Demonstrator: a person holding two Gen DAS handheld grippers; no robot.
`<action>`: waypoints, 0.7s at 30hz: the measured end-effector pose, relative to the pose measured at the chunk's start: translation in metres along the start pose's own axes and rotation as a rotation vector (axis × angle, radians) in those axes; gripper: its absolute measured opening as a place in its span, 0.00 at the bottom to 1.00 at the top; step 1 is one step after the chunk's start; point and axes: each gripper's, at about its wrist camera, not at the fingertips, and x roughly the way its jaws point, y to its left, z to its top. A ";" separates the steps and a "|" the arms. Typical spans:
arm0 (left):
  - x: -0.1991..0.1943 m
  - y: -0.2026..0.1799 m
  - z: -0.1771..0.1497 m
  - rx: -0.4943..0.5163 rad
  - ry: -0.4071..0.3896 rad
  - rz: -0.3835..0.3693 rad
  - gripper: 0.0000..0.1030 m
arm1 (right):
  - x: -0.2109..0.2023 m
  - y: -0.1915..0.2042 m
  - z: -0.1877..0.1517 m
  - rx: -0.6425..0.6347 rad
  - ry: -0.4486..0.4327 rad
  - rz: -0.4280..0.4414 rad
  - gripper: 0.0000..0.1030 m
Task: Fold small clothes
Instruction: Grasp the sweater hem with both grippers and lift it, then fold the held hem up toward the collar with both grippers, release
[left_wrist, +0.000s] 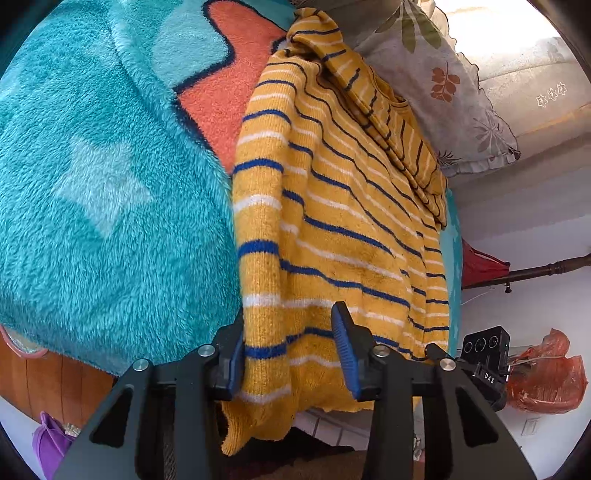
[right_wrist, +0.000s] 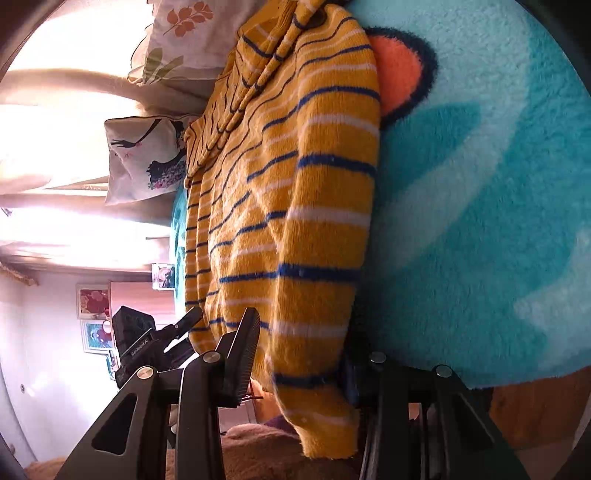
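Observation:
A small yellow knit sweater with blue and white stripes lies on a teal fleece blanket, its near hem hanging over the blanket's edge. My left gripper is open, its blue-padded jaws straddling a sleeve at the hem. In the right wrist view the sweater lies on the same blanket. My right gripper is open around the other sleeve's cuff; its right finger is mostly hidden behind the fabric. Each gripper shows in the other's view, the right in the left wrist view and the left in the right wrist view.
Floral pillows lie beyond the sweater's collar end, also in the right wrist view. An orange plastic bag and a red item sit off the bed's side. A purple object is below the blanket edge. A brown fabric lies under the grippers.

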 end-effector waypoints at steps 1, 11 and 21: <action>0.000 -0.003 -0.001 0.009 -0.004 0.017 0.41 | 0.001 0.002 -0.002 -0.010 -0.001 -0.003 0.41; -0.042 0.001 -0.001 -0.028 -0.040 0.102 0.09 | -0.011 0.013 0.003 -0.095 0.083 -0.060 0.12; -0.055 0.024 -0.044 -0.192 -0.002 0.068 0.09 | -0.040 -0.021 -0.028 -0.029 0.170 -0.022 0.11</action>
